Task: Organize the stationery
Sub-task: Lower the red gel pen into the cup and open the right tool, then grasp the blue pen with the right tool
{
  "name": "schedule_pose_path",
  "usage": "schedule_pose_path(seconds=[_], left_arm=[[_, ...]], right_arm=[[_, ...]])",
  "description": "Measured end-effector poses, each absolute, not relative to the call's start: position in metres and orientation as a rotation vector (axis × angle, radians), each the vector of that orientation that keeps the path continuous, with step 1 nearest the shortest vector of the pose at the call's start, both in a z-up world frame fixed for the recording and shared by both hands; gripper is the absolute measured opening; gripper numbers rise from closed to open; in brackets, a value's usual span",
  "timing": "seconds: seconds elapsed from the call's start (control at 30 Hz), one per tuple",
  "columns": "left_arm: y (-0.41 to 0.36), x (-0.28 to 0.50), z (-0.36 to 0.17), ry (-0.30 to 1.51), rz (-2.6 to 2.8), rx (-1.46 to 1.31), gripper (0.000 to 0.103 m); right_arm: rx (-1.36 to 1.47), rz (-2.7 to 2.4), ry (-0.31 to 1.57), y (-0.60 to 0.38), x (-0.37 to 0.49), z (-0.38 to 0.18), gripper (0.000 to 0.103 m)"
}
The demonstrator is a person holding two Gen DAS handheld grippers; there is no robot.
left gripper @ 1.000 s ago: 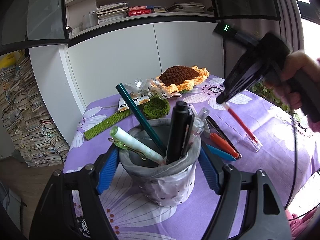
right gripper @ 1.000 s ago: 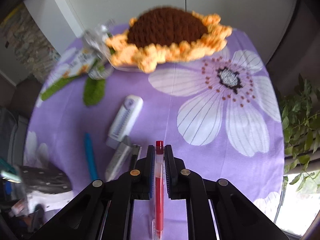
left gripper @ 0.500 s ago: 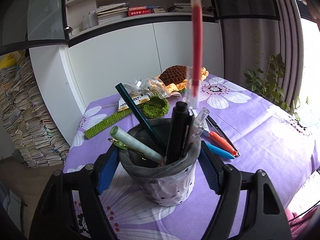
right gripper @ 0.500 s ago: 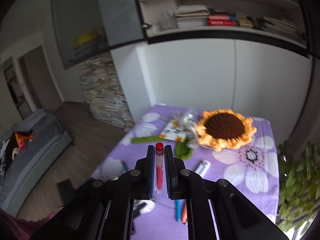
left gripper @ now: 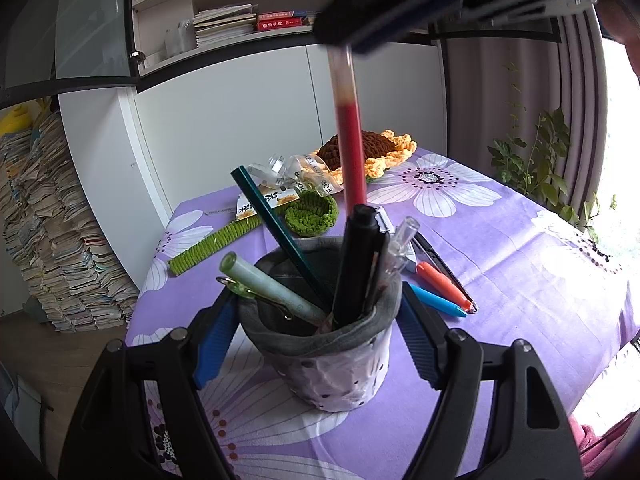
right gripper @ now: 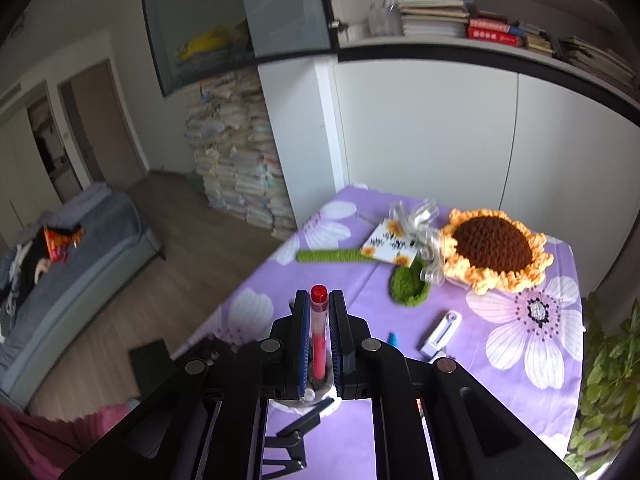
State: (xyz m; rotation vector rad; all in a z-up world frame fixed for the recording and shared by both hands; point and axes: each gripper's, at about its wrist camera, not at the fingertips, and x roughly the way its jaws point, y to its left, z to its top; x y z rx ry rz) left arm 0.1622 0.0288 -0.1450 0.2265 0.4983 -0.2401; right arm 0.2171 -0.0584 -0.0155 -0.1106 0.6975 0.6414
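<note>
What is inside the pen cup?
In the pen cup stand a black marker, a dark green pencil, a pale green pen and a clear pen. Their lower ends and the bottom are hidden.

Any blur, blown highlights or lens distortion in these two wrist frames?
Left wrist view: the right gripper overhead and the red gel pen it pinches are smeared by motion blur; the grey fabric pen cup is sharp; window at right is blown out. Right wrist view: mostly sharp, soft even daylight, strong fisheye bending of the white bookshelf, dark vignette in the corners.
</note>
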Motion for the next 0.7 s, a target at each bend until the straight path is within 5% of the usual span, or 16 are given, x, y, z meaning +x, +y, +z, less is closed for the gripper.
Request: schedule_pose_path(seconds=[0.57,0.7], left_arm=[[0.029,0.163,-0.144,0.494,-0.236,0.228,0.074],[0.03,0.162,-0.145,0.494,-0.232,0.225,0.074]], right_arm=[[0.021,0.577,0.806,-0.1,0.244,-0.04,0.013],[-0.097,0.428,0.988,-0.1,0.288,-0.093,0.013]])
